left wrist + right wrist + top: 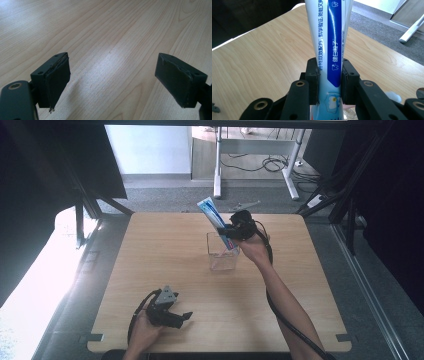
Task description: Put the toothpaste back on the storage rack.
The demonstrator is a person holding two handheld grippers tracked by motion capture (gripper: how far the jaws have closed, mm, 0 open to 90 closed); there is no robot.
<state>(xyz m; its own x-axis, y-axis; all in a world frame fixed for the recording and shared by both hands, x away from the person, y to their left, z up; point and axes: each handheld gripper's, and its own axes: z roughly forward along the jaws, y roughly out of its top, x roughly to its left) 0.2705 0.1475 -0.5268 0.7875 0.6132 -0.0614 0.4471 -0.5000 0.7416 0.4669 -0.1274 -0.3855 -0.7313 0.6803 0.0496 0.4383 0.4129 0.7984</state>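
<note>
My right gripper (pixel 329 82) clamps one blue-and-white toothpaste tube (pixel 329 37) at centre frame; its top is cut off and its lower end is hidden behind the jaws, over one clear cup (pixel 222 252) mid-table. At lower left, my left gripper (pixel 186 316) rests wide open over one bare wooden table (pixel 105 37)

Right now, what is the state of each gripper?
Left gripper: open, holding nothing.
Right gripper: closed on the toothpaste tube, above the clear cup.
</note>
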